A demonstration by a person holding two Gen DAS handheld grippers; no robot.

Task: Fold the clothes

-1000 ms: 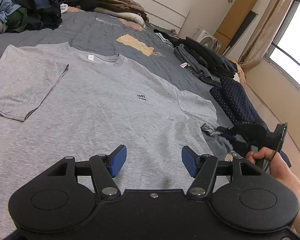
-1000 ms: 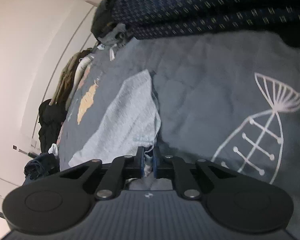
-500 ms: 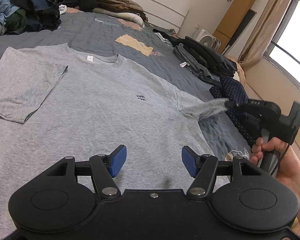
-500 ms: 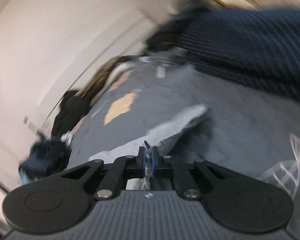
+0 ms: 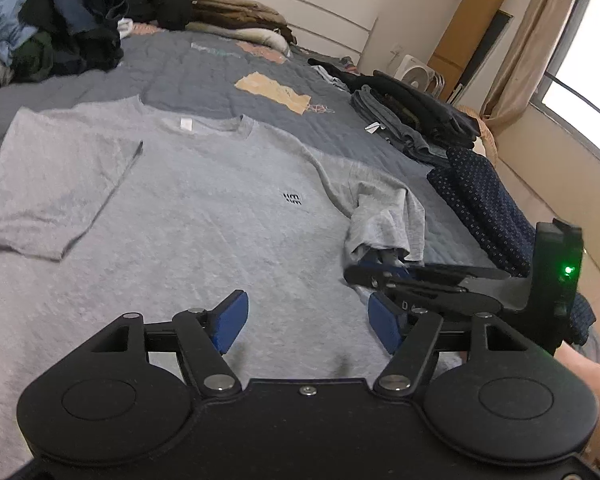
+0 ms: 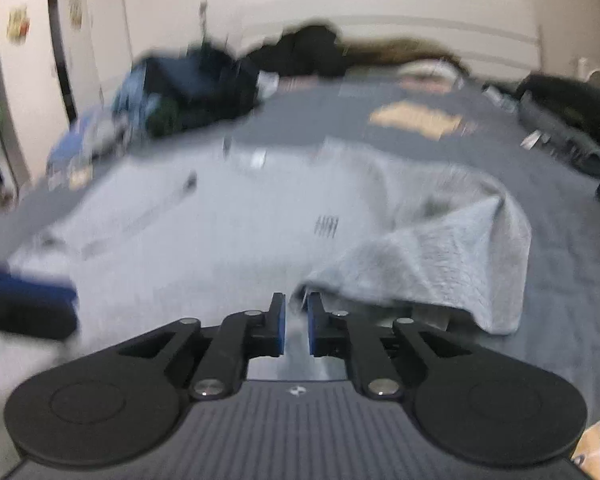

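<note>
A grey T-shirt [image 5: 204, 208] lies front up on the dark grey bedspread [image 5: 228, 76]. Its right sleeve [image 5: 384, 216] is folded in over the shirt's body, also seen in the blurred right wrist view [image 6: 440, 264]. My left gripper [image 5: 306, 320] is open and empty, low over the shirt's lower part. My right gripper [image 6: 296, 320] has its jaws slightly apart with no cloth between them, just beside the sleeve's edge; it also shows in the left wrist view [image 5: 384, 268].
A heap of unfolded clothes [image 5: 60, 32] lies at the far left of the bed. Dark folded garments [image 5: 416, 120] and a dotted navy piece [image 5: 484, 208] lie along the right edge. A fan [image 5: 416, 76] and curtain [image 5: 532, 40] stand beyond.
My right gripper carried the right sleeve inward over the shirt, swung to face up the bed, and parted its jaws, letting the sleeve go. My left gripper stayed put.
</note>
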